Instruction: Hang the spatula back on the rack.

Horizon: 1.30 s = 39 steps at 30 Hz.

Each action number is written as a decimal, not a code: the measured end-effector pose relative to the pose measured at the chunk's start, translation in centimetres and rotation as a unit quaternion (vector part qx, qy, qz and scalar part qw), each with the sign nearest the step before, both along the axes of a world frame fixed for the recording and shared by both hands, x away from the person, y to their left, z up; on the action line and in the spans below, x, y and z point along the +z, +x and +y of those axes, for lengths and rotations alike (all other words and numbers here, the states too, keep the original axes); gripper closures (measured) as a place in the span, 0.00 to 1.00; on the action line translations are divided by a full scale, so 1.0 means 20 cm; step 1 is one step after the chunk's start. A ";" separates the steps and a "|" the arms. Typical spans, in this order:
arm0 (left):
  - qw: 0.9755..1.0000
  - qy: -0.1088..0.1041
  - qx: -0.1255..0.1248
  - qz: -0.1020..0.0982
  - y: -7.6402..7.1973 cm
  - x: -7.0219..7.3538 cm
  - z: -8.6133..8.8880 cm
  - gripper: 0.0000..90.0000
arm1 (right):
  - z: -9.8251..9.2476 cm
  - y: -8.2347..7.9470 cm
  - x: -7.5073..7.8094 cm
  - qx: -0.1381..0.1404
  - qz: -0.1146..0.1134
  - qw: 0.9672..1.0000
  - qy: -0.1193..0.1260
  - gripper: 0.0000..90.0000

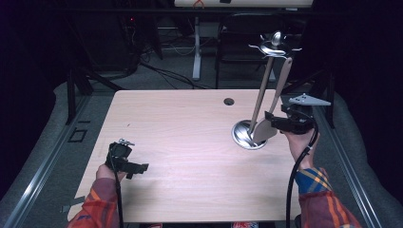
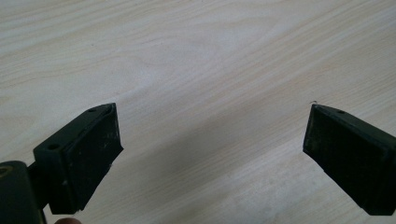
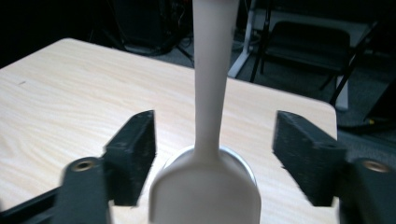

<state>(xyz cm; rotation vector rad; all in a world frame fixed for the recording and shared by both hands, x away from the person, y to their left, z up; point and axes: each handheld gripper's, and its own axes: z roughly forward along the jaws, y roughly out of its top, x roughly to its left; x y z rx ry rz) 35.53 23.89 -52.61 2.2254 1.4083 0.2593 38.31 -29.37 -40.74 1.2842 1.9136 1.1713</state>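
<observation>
A utensil stand has a round metal base (image 1: 243, 137), a wooden pole (image 1: 261, 97) and wire hooks (image 1: 275, 47) at its top, and it stands at the table's right. A pale spatula (image 1: 281, 88) hangs from a hook, its blade low by the base. My right gripper (image 1: 270, 119) is open, one jaw on either side of the spatula (image 3: 210, 84) with a gap to each pad. In the right gripper view, the right gripper (image 3: 212, 126) shows the base's rim (image 3: 243, 161) behind the blade. My left gripper (image 1: 138, 167) stands open over bare wood at the near left, and the left gripper (image 2: 213, 116) has nothing between its jaws.
The light wooden table (image 1: 180, 142) has a small round cable hole (image 1: 229, 101) near its far edge. Behind the table stand a dark chair (image 1: 247, 38) and a white desk leg (image 1: 196, 47). Grey floor surrounds the table.
</observation>
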 end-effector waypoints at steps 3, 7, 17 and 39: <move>1.000 0.000 0.000 0.000 0.00 0.00 0.00 0.04 | -0.01 -0.02 -0.02 0.009 0.022 1.000 -0.007 0.23; 1.000 -0.001 0.001 0.000 0.00 0.00 0.00 0.04 | -0.01 -0.05 -0.05 0.023 0.053 0.998 -0.016 0.17; 1.000 0.000 0.001 0.000 0.00 0.00 0.00 0.04 | 0.05 -0.17 -0.10 0.051 0.083 0.995 -0.037 0.12; 1.000 0.002 0.000 0.000 0.00 0.00 0.00 0.05 | 0.17 -0.38 -0.36 0.126 0.189 0.964 -0.140 0.00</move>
